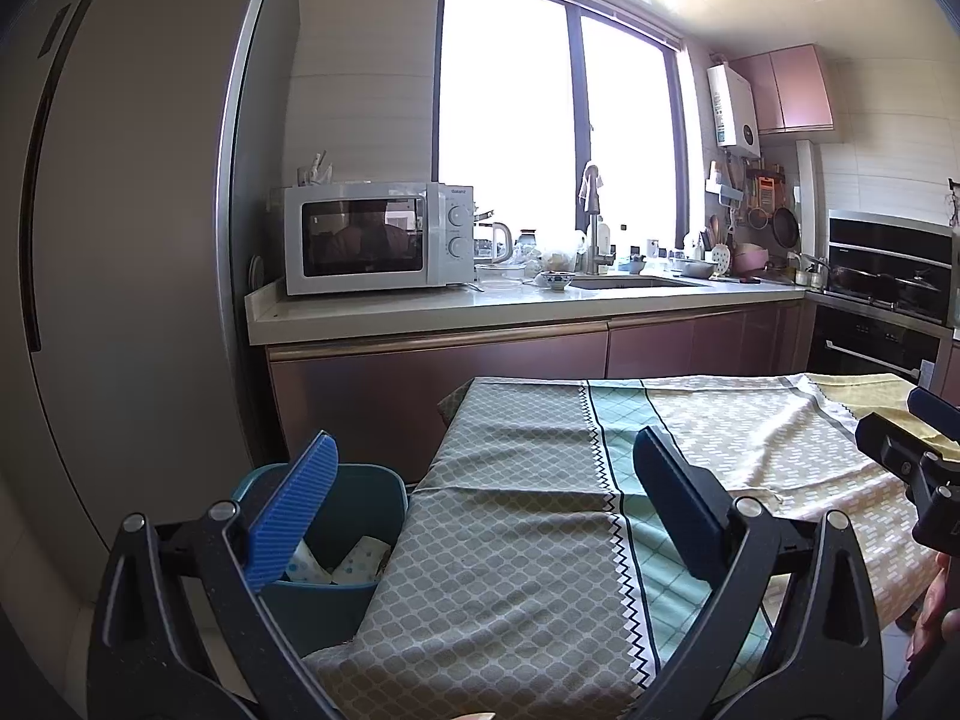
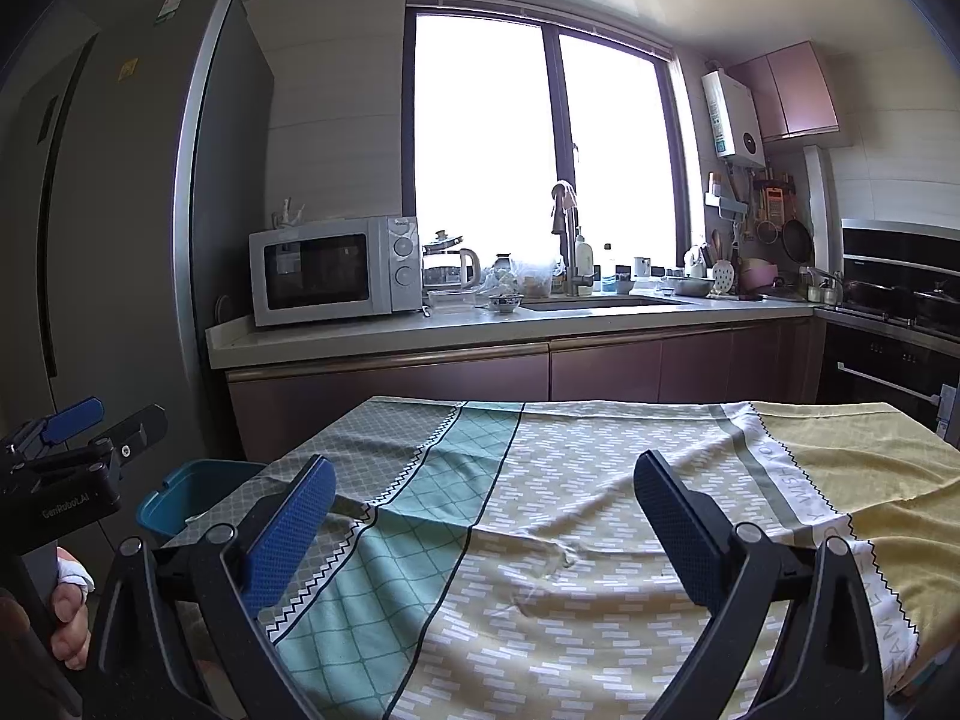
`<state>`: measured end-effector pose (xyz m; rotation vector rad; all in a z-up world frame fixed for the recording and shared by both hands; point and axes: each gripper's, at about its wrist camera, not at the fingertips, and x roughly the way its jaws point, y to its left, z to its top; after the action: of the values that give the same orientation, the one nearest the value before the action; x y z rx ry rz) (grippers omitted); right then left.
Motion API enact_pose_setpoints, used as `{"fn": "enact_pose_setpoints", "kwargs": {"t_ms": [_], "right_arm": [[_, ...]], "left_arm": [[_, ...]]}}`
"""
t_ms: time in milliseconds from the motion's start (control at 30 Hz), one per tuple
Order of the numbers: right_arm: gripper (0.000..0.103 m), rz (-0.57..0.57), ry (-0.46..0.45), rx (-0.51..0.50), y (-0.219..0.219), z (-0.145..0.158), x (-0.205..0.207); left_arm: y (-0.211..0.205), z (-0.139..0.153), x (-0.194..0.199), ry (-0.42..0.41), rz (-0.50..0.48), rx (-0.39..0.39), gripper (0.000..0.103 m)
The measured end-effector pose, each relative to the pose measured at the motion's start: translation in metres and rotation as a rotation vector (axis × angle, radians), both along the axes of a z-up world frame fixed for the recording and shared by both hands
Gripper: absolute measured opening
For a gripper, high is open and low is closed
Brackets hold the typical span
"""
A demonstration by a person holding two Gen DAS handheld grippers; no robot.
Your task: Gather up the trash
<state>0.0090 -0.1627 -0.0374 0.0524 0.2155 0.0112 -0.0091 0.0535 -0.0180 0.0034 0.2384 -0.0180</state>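
Low in the left wrist view, left gripper (image 1: 486,510) spread wide, nothing between its blue pads; left finger over the bin (image 1: 354,516), right finger over the cloth (image 1: 510,540). Bin at lower left, beside the table edge; white dotted trash (image 1: 360,558) lies inside. Right gripper (image 2: 486,516) also spread, empty, above the cloth's middle. Left gripper body at that view's left edge reads "GenRobot.AI"; a hand (image 2: 66,606) grips it below. Cloth border at right carries lettering, "WISH" legible, rest unclear. Microwave (image 1: 372,237) mid-frame on the counter (image 1: 480,306), badge "Galanz". Fridge (image 1: 120,240) fills the left, yellow sticker unreadable.
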Motion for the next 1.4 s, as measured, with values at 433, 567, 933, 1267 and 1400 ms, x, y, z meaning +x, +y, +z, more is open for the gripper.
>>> {"fn": "enact_pose_setpoints", "kwargs": {"t_ms": [433, 567, 933, 1267, 1400], "right_arm": [[0.096, 0.001, -0.001, 0.000, -0.0006, 0.0002, -0.0004], [0.096, 0.001, -0.001, -0.001, -0.0007, 0.0000, -0.0003], [0.096, 0.003, -0.001, 0.000, -0.0020, -0.0001, 0.0003], [0.096, -0.003, 0.000, 0.002, -0.0004, 0.0004, -0.0014], [0.096, -0.008, 0.003, 0.003, 0.0005, 0.0004, -0.0023]], "left_arm": [[-0.0011, -0.0009, -0.0011, -0.003, 0.001, 0.000, 0.097], [-0.0009, -0.0009, -0.0016, -0.004, 0.003, -0.001, 0.097], [-0.0005, 0.0007, -0.0042, -0.009, 0.007, 0.001, 0.097], [-0.0005, 0.0009, -0.0041, -0.009, 0.007, 0.000, 0.097], [-0.0005, 0.0009, -0.0041, -0.009, 0.008, 0.000, 0.097]]}}
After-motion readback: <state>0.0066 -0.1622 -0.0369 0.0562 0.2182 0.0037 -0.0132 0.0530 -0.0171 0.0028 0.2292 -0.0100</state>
